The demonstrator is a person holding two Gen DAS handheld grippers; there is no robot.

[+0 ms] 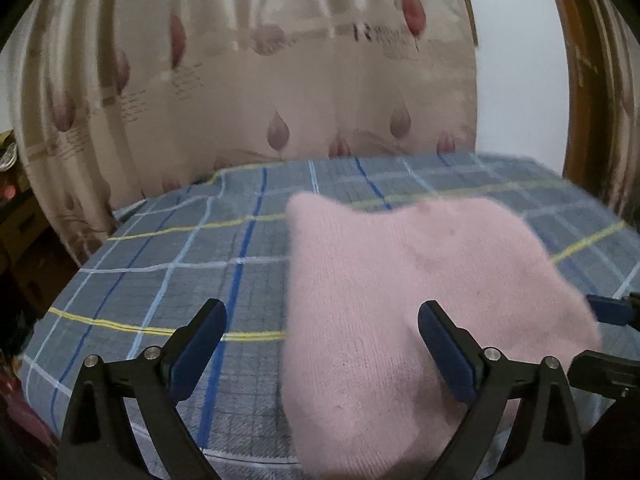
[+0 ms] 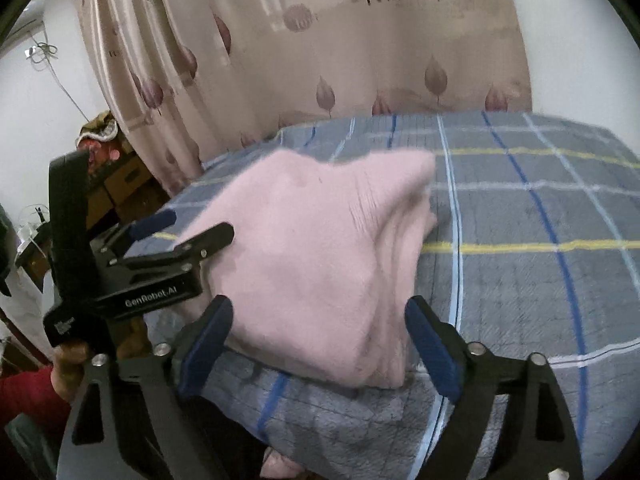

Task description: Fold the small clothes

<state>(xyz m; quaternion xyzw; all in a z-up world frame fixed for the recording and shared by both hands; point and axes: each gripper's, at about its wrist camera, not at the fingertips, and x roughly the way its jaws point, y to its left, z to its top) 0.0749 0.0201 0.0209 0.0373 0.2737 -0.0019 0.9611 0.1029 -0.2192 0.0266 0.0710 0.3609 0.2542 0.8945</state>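
A pink knit garment lies folded in several layers on the blue-grey plaid cloth; it also shows in the right wrist view. My left gripper is open and empty, its left finger over the plaid cloth and its right finger over the garment's near part. My right gripper is open and empty, its jaws to either side of the garment's near edge. The left gripper also shows from the side in the right wrist view, at the garment's left edge.
The plaid cloth covers a raised surface with a rounded near edge. A beige curtain with pink leaf prints hangs behind it. Cardboard boxes and clutter stand at the left. A wooden frame is at the far right.
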